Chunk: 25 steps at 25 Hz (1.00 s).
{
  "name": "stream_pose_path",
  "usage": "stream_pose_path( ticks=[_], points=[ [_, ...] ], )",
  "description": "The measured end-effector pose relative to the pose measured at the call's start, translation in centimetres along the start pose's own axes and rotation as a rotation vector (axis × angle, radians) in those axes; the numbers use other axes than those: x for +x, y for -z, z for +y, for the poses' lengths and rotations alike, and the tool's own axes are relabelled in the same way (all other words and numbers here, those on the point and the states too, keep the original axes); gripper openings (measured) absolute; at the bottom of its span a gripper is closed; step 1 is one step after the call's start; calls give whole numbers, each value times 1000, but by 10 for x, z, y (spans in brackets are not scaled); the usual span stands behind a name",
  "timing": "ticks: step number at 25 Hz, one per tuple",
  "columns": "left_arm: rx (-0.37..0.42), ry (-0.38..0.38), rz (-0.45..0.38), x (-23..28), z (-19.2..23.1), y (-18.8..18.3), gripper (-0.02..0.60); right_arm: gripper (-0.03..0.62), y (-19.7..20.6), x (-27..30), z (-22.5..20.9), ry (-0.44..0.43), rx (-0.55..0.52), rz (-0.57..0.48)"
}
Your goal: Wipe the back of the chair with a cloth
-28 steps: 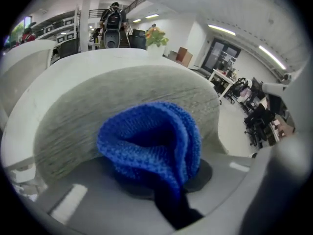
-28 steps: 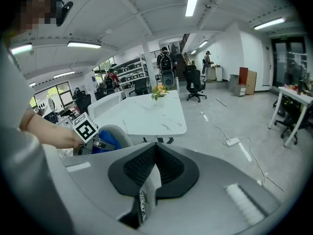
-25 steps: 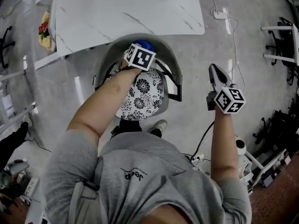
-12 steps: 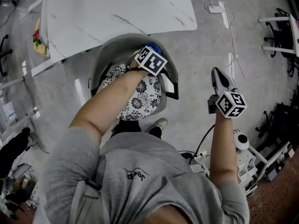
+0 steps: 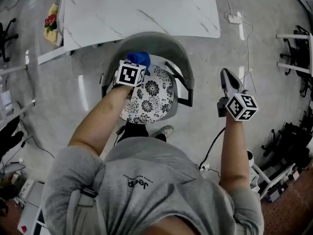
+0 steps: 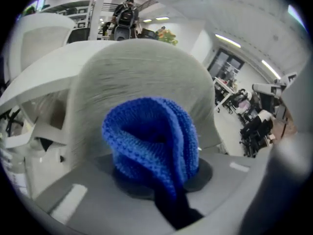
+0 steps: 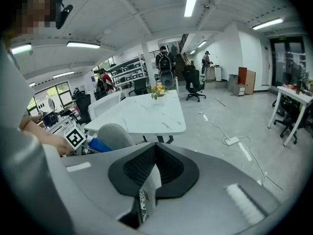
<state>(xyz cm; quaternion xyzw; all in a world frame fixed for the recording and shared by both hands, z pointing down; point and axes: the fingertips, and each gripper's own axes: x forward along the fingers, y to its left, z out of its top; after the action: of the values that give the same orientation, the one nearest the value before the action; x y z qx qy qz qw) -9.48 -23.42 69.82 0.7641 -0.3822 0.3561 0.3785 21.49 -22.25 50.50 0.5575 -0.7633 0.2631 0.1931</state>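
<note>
The chair has a curved grey back (image 5: 164,40) and a black-and-white floral cushion (image 5: 151,99). My left gripper (image 5: 136,64) is shut on a blue knitted cloth (image 5: 141,58) and holds it against the inner face of the back, left of its middle. In the left gripper view the bunched cloth (image 6: 151,141) fills the jaws with the grey chair back (image 6: 142,80) right behind it. My right gripper (image 5: 225,74) hangs to the right of the chair over the floor, shut and holding nothing. Its closed jaws (image 7: 155,150) point toward the chair back (image 7: 115,132).
A white marble table (image 5: 142,9) stands just beyond the chair. A power strip and cables (image 5: 234,18) lie on the floor at the right, office chairs (image 5: 298,33) further right. A shoe (image 5: 167,130) shows under the seat. People stand far off (image 7: 165,62).
The left gripper with the cloth slid to the right along the chair back, then back to the left of its middle. The right gripper has stayed about where it was.
</note>
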Motion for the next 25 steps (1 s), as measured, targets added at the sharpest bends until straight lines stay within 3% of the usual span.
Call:
stream_pose_path(
  ticks=[4, 8, 16, 20, 25],
  points=[
    [-128, -102, -3, -29, 57, 39, 138, 3, -6, 21, 29, -56, -26, 12],
    [-227, -162, -18, -39, 92, 56, 138, 3, -10, 35, 54, -102, -56, 21],
    [-278, -170, -16, -15, 101, 47, 138, 3, -7, 29, 51, -72, -56, 20],
    [-272, -141, 4, 2, 88, 29, 138, 3, 0, 19, 27, -30, -31, 17],
    [-136, -109, 58, 32, 59, 3, 138, 3, 13, 2, 1, 32, 19, 8]
  ],
)
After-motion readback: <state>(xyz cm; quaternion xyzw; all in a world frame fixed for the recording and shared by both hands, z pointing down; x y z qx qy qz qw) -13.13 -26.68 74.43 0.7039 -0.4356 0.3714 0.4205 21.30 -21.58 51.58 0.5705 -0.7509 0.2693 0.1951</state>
